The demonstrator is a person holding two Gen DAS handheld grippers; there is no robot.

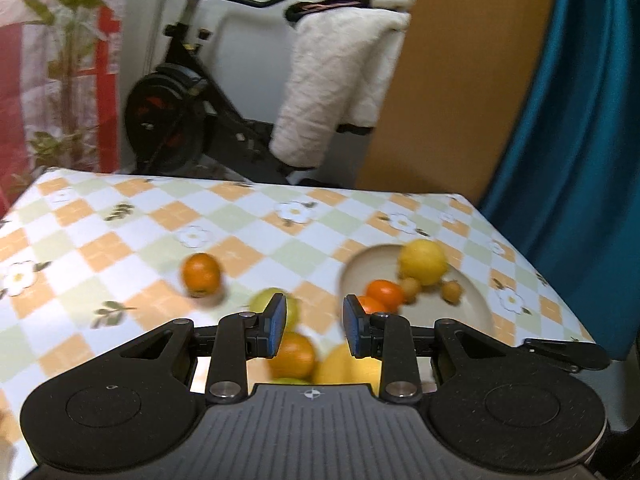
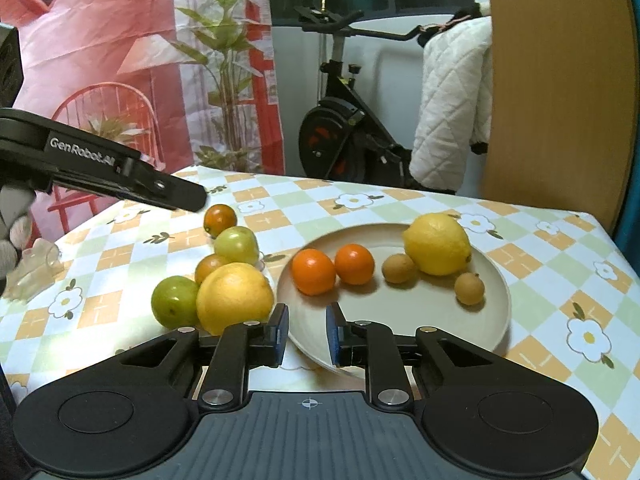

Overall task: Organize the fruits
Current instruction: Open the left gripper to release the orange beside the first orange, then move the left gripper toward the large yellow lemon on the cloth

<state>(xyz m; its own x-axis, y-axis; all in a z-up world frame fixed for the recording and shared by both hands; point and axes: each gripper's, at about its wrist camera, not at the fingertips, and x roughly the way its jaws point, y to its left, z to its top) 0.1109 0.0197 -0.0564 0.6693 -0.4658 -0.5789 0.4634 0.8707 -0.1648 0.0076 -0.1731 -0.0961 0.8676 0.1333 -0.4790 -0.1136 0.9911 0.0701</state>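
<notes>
A beige plate [image 2: 502, 308] holds a lemon [image 2: 437, 244], two tangerines [image 2: 313, 277] and two small brown fruits [image 2: 398, 268]. Left of it on the checked cloth lie a big yellow citrus [image 2: 234, 298], a green fruit [image 2: 174, 301], a pale green apple [image 2: 237, 245] and a dark tangerine [image 2: 219, 219]. My right gripper [image 2: 307, 332] hangs over the plate's near rim, jaws narrow, nothing between them. My left gripper [image 1: 314, 320] hovers above the loose pile, jaws narrow and empty; its view is blurred, with one orange [image 1: 201, 274] lying apart. It also shows as a black arm [image 2: 176, 194] above the dark tangerine.
An exercise bike [image 2: 344, 136] draped with a white quilted garment [image 2: 452, 104] stands behind the table. A wooden panel [image 2: 556, 92] rises at the back right corner. A clear plastic piece [image 2: 36, 264] lies at the cloth's left edge, beside a gloved hand [image 2: 12, 220].
</notes>
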